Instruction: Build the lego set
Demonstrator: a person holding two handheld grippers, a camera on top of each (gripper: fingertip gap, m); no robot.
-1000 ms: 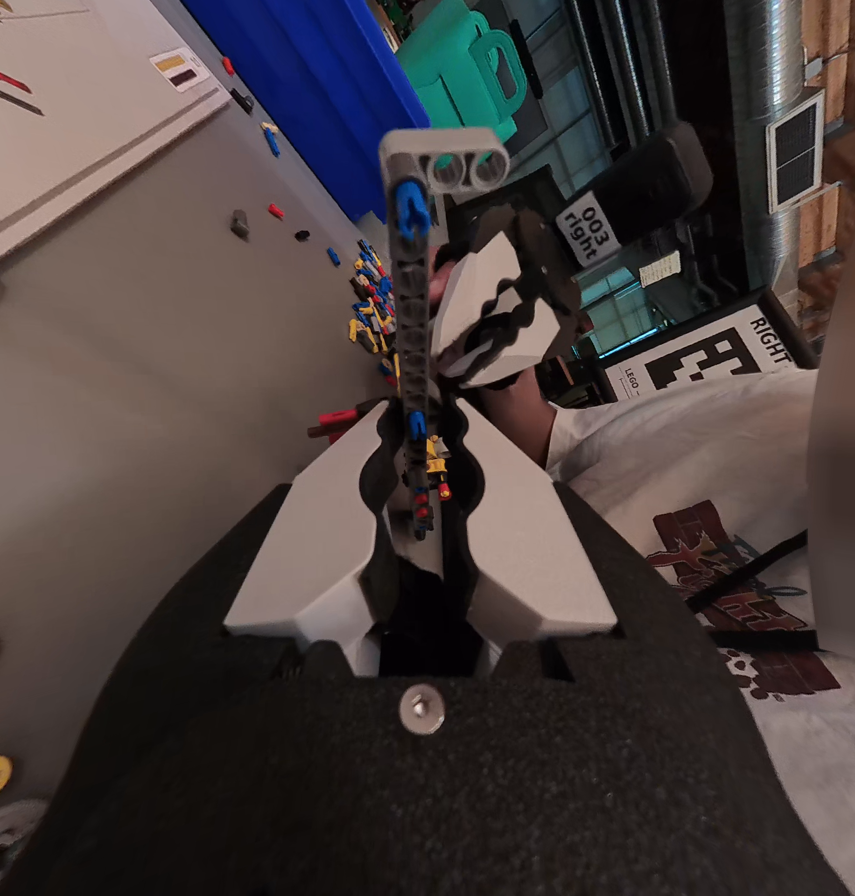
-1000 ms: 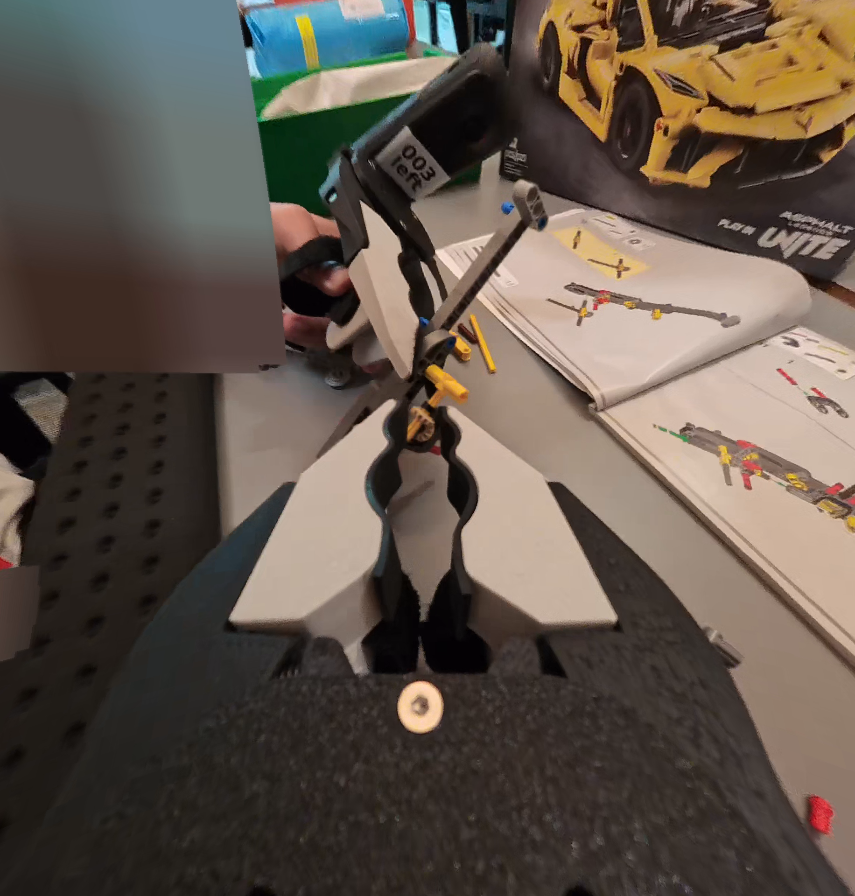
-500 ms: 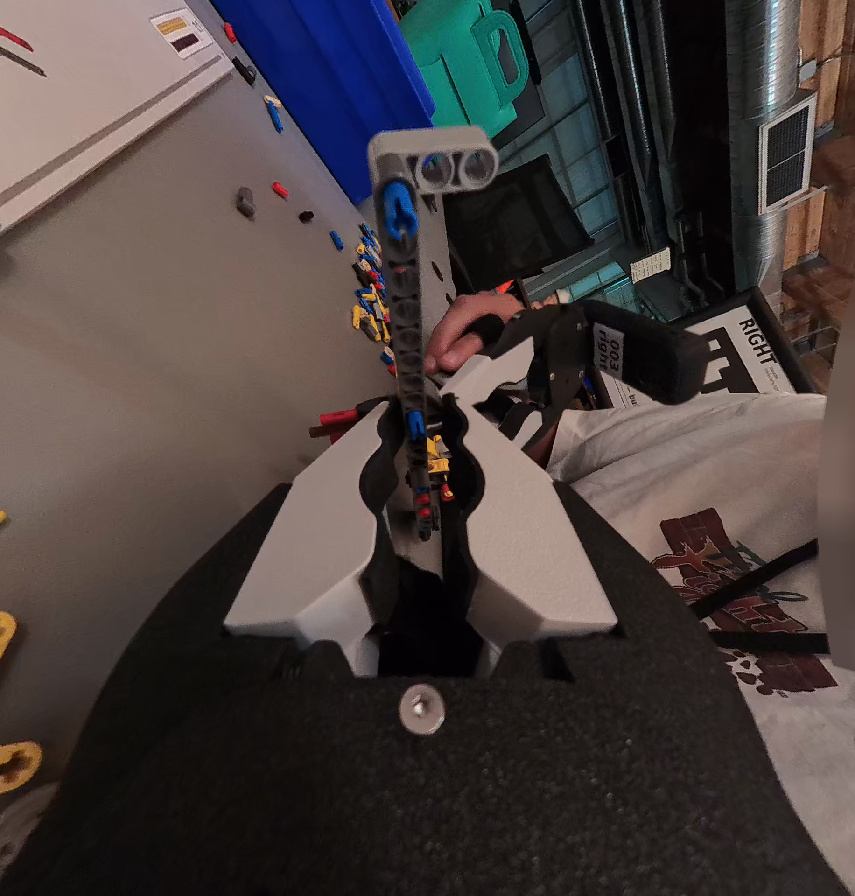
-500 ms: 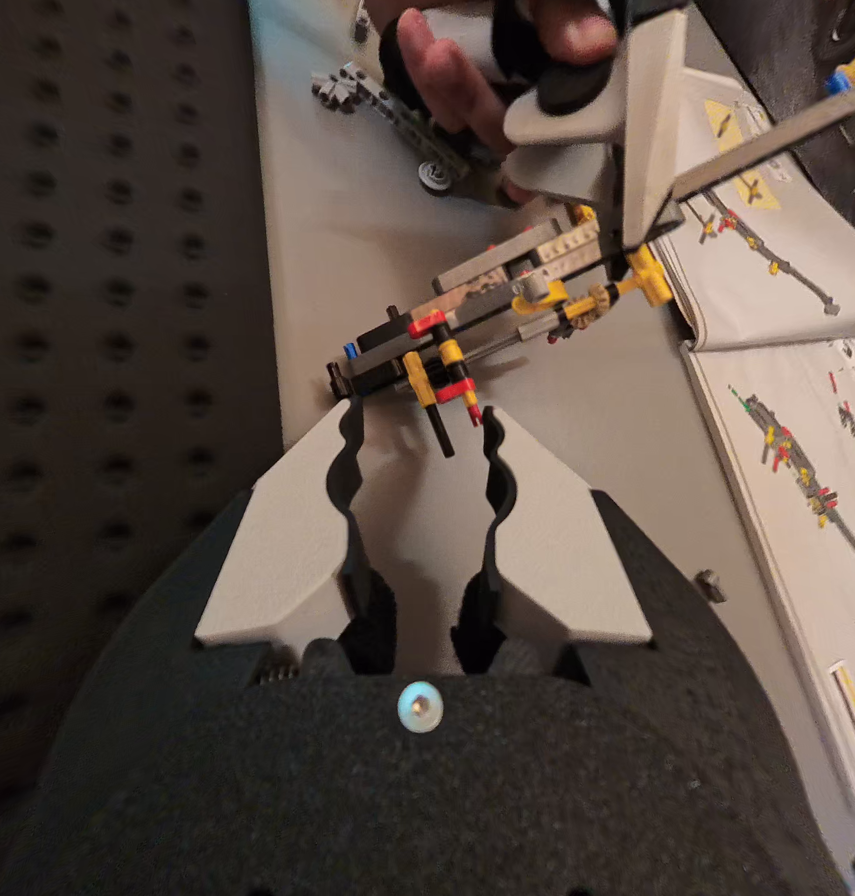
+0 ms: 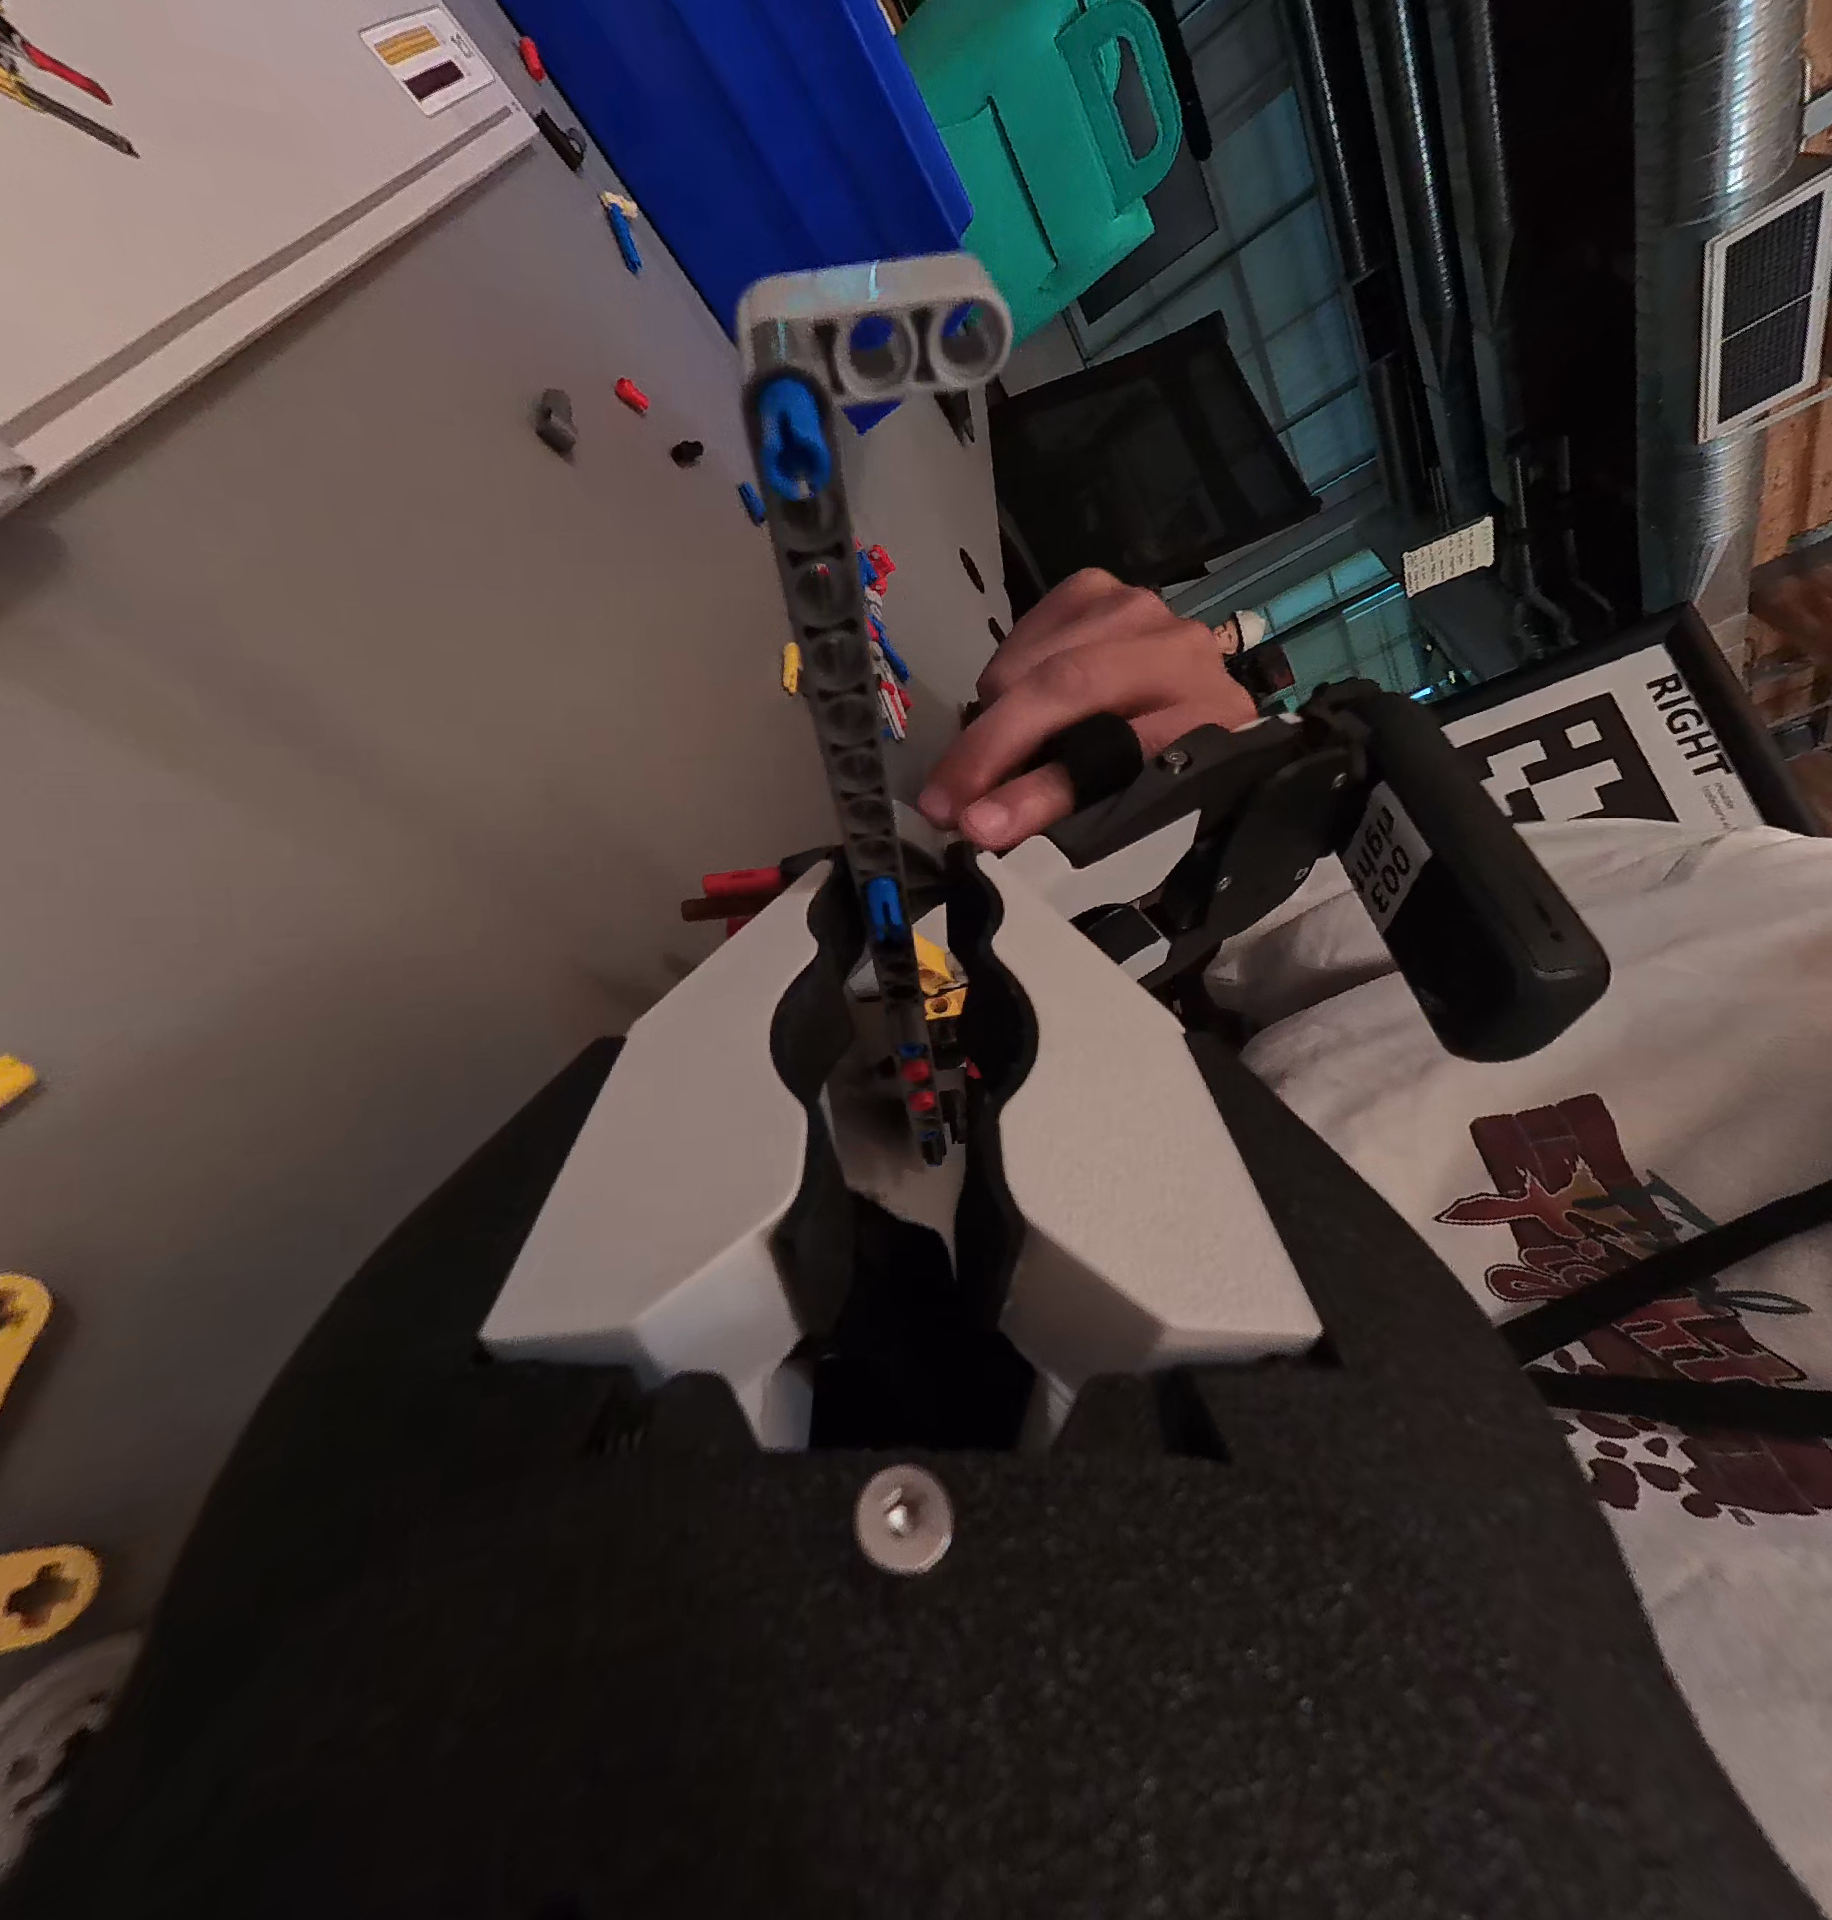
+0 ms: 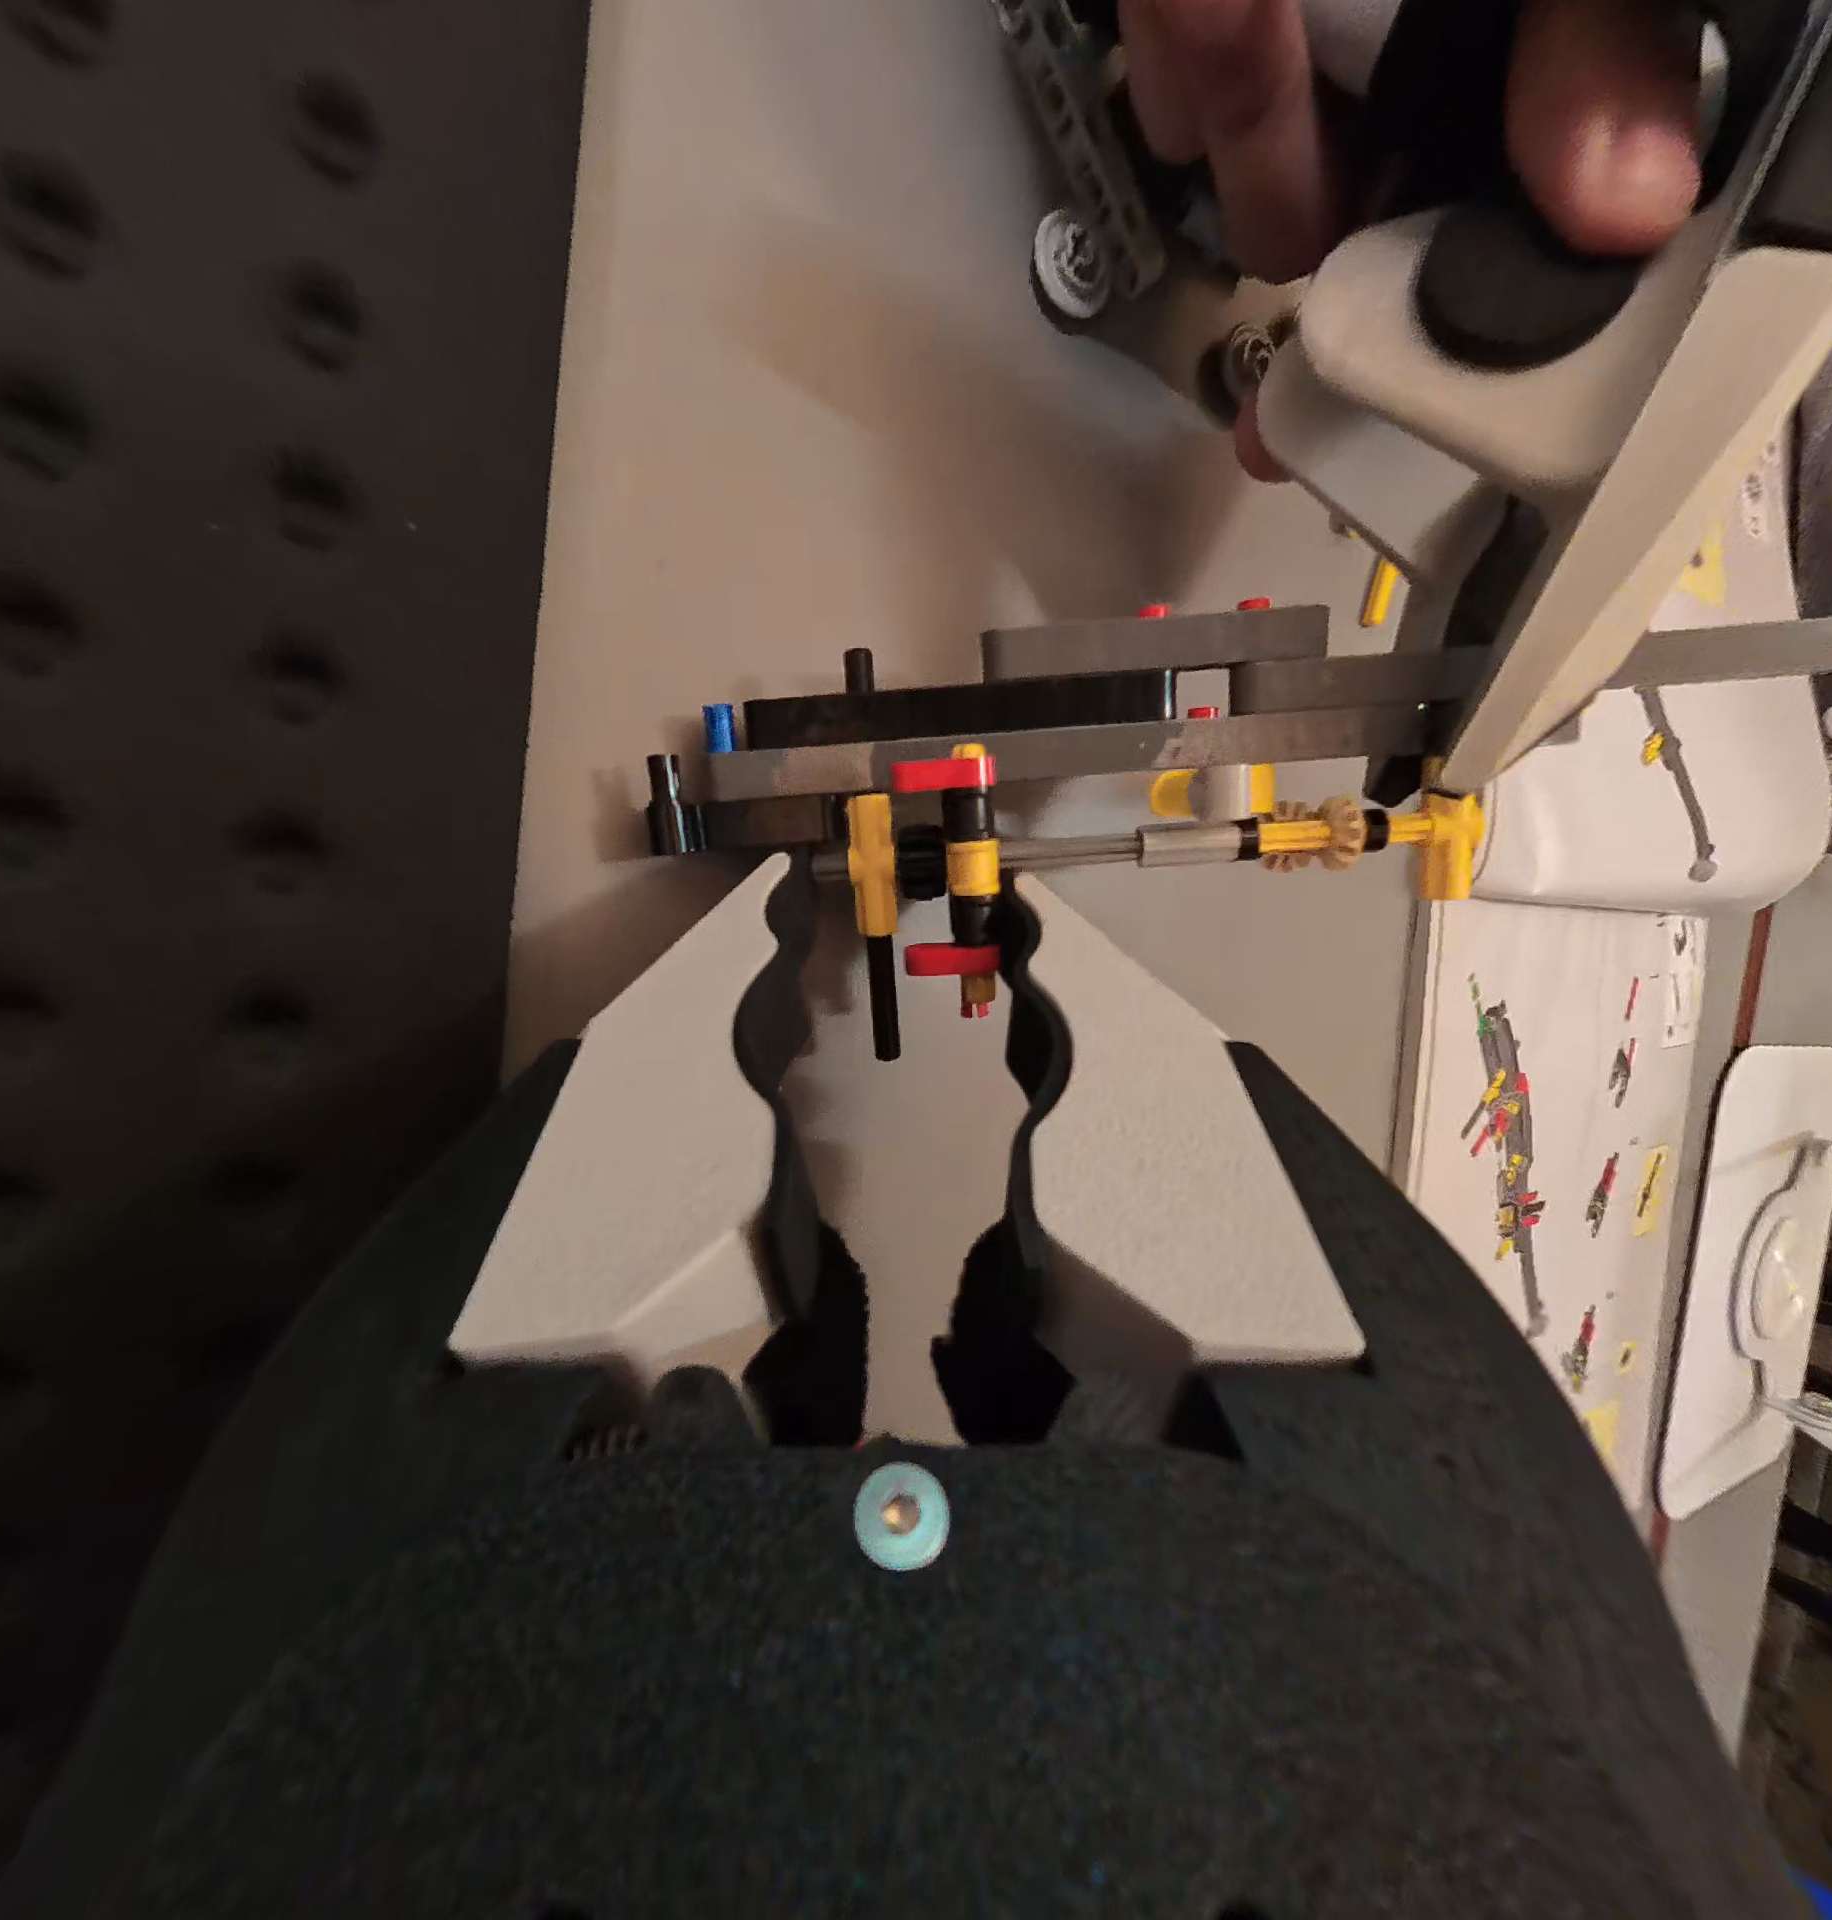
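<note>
Lego assembly [image 6: 1047, 758] of grey beams, with yellow and red connectors, was clamped in the left gripper [image 5: 896, 914], held off the grey table [image 5: 320, 727]. Beside its yellow-and-red end, the right gripper [image 6: 901, 914] stood with jaws apart, holding nothing, its tips flanking those connectors.

Long grey beam assembly [image 6: 1047, 764] with yellow, red, blue pins, aloft.
</note>
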